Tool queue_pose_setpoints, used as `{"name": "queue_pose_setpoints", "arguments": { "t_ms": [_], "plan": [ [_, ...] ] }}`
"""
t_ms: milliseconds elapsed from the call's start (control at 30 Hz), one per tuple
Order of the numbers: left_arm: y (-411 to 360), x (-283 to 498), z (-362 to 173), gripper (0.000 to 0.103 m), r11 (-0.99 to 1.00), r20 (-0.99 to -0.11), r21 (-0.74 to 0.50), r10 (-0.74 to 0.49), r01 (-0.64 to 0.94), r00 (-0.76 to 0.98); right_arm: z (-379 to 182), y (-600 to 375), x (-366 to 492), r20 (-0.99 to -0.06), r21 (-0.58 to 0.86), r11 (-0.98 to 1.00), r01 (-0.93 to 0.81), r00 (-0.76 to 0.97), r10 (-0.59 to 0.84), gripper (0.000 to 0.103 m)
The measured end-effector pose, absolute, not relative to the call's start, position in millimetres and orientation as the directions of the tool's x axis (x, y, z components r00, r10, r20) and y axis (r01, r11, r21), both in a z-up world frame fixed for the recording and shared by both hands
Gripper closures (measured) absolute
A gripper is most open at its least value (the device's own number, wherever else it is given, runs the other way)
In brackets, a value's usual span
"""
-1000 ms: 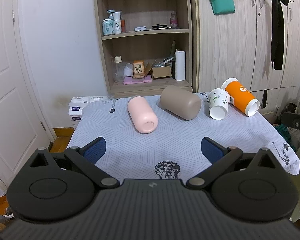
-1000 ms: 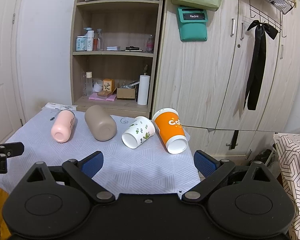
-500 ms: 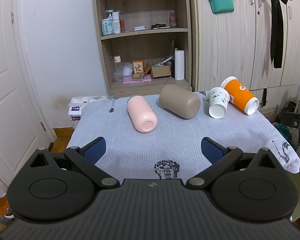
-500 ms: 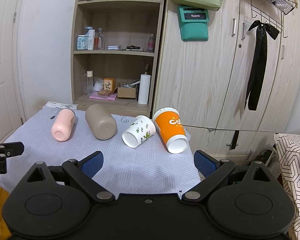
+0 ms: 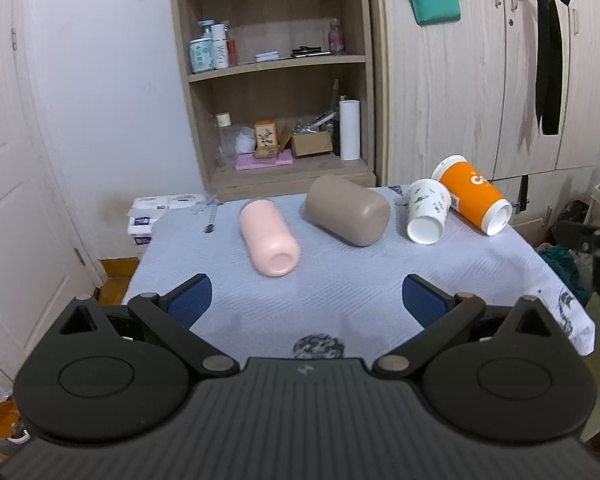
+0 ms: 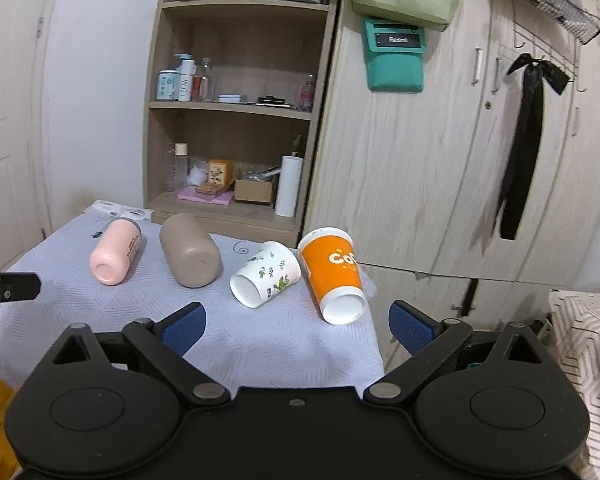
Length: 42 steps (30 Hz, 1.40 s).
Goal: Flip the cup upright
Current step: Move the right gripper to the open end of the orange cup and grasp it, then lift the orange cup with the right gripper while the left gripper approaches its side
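Both grippers have crept slightly closer to the table since a second ago; the left gripper (image 5: 306, 300) and right gripper (image 6: 296, 326) hang spread wide, holding nothing. Four cups lie on their sides across mid-frame: a pink plastic cup (image 5: 269, 238), a taupe cup (image 5: 348, 210), a white floral paper cup (image 6: 265, 279) and an orange paper cup (image 6: 334, 274) lettered "Co". Upper right, a teal pouch (image 6: 395, 56) reads "Redmi".

A wooden shelf unit (image 6: 236, 120) stands far left against a white wall (image 6: 100, 80); pale wardrobe doors (image 6: 440, 180) fill the right.
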<state>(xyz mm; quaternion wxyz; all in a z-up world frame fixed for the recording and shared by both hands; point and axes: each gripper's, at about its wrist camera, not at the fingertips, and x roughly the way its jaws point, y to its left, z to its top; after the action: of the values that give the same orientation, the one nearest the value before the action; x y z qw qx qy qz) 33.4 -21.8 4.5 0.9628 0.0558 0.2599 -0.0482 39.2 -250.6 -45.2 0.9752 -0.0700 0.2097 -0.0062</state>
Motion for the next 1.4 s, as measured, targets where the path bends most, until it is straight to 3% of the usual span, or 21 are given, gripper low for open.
{"name": "queue_pose_setpoints", "arguments": {
  "t_ms": [367,567,867,1033,1133,1400],
  "plan": [
    [-85.1,114.2,-11.2,0.000,0.971,-0.573,-0.018,-0.206,0.240,0.793,-70.1,-315.7,113.0,-0.375,-0.060,0.980,-0.190,0.914,0.154,0.002],
    [-113.4,151.8,-19.0,0.000,0.958,-0.572,-0.062,-0.263,0.279,0.777,-86.7,-342.7,158.5,-0.479,-0.054,0.978,-0.200,0.865,0.150,0.002],
    [-132.1,190.4,-26.7,0.000,0.945,-0.612,-0.145,-0.319,0.294,0.724,-108.3,-372.4,245.4,-0.680,0.126,0.967,-0.221,0.690,0.247,0.003],
    [-138.8,208.1,-33.3,0.003,0.940,-0.646,-0.168,-0.334,0.298,0.686,-117.5,-376.8,281.0,-0.748,0.184,0.958,-0.219,0.602,0.281,0.013],
    [-141.1,212.9,-35.7,0.003,0.935,-0.654,-0.186,-0.348,0.303,0.672,-124.8,-382.8,290.3,-0.765,0.215,0.957,-0.196,0.576,0.290,0.035],
    [-150.0,209.6,-37.9,0.003,0.929,-0.659,-0.183,-0.360,0.323,0.660,-119.0,-402.1,262.5,-0.723,0.304,0.942,-0.142,0.609,0.325,0.035]
  ]
}}
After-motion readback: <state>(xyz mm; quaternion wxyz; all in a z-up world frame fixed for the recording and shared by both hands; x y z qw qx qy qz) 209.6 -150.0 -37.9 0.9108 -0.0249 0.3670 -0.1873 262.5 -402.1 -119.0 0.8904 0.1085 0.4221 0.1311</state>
